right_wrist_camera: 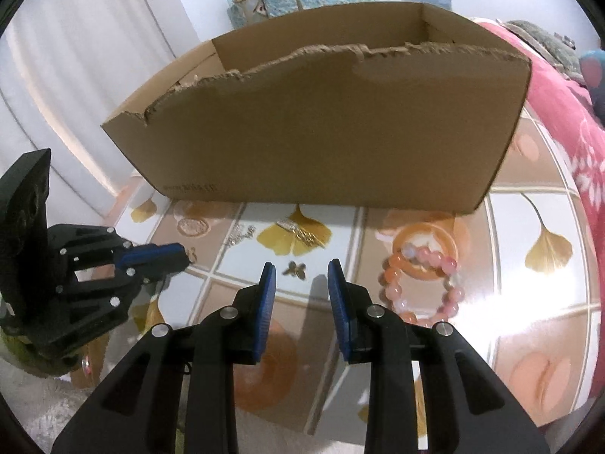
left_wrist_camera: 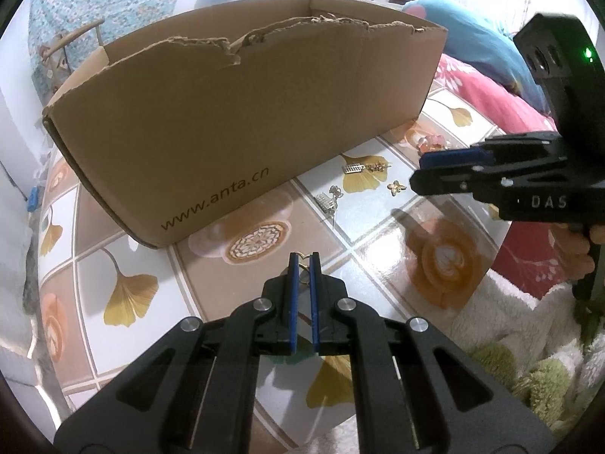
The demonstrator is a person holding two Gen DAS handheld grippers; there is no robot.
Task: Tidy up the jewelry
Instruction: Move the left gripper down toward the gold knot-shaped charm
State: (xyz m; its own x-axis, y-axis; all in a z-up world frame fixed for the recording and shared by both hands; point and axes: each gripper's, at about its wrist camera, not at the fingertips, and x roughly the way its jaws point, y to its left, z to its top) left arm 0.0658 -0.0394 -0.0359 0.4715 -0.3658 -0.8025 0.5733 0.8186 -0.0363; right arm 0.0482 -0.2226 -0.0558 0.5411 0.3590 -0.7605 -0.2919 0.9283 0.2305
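Left gripper [left_wrist_camera: 304, 259]: jaws nearly closed, pinching a small gold earring [left_wrist_camera: 302, 255] at the fingertips; the piece is only partly visible between the blue pads [left_wrist_camera: 294, 295]. It is held above the patterned counter [left_wrist_camera: 124, 249], short of the cardboard box [left_wrist_camera: 242, 121] that stands ahead of it.

Right gripper [right_wrist_camera: 298, 268]: jaws spread wide, holding nothing and touching nothing. A gold butterfly charm [right_wrist_camera: 297, 269] lies on the counter just ahead, between the fingertips in view. Further ahead, close to the box wall [right_wrist_camera: 321, 132], lie a gold cluster with a silver clip [right_wrist_camera: 298, 232] and a silver piece [right_wrist_camera: 238, 235] to its left. A pink bead bracelet [right_wrist_camera: 423, 283] lies to the right of the right gripper, beside its outer finger. The left gripper appears far left in this view.
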